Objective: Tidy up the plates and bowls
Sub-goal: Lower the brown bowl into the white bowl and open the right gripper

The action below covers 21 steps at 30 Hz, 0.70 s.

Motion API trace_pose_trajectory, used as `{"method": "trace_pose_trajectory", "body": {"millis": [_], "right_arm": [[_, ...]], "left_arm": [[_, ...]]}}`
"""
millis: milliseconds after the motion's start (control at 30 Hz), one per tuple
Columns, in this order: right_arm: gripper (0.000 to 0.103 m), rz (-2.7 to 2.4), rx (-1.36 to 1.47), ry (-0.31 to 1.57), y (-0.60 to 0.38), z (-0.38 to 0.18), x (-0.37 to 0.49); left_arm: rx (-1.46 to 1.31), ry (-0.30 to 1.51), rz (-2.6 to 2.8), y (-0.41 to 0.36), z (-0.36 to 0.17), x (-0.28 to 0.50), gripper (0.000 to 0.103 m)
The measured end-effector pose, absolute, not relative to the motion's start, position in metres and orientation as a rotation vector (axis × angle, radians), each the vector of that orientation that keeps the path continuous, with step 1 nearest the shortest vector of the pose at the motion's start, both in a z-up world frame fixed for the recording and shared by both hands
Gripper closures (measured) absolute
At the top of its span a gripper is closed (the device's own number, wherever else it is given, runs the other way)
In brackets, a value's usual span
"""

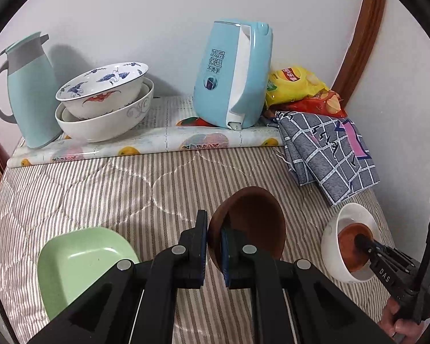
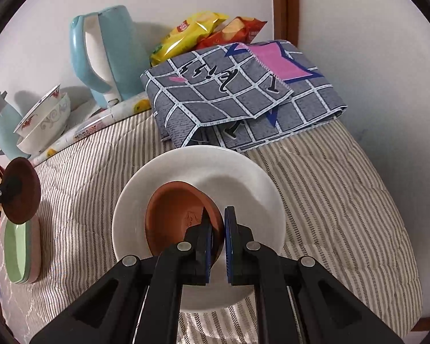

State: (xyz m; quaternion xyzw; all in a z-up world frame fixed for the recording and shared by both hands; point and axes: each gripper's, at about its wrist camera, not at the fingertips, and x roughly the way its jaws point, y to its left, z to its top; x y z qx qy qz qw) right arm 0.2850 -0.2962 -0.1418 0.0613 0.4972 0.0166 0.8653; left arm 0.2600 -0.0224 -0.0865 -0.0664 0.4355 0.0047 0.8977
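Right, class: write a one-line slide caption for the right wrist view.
Right gripper clamps a small brown dish over a white bowl on the striped quilt.

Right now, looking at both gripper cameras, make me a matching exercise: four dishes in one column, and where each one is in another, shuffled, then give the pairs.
Dishes
1. dark brown dish
2. terracotta saucer
3. crane-patterned bowl
4. green plate

Places
A. nested in a stack beside the pale blue jug
B. lying on the striped cloth, not held
C. clamped in the left gripper
D. inside the white bowl, clamped by the right gripper

Pairs: 1-C, 2-D, 3-A, 4-B
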Motion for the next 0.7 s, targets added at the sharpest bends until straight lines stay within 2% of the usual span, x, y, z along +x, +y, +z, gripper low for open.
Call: {"method": "trace_pose_trajectory", "body": {"millis": [467, 700], "right_arm": [[0.095, 0.060, 0.108, 1.068, -0.294, -0.147, 0.287], [0.094, 0.056, -0.021, 1.074, -0.285, -0.151, 0.292]], "left_arm": [[-0.090, 0.882, 0.034, -0.040, -0.091, 0.270, 0.094], [-0.109, 0.883, 0.010, -0.050, -0.090, 0.265, 0.094]]}}
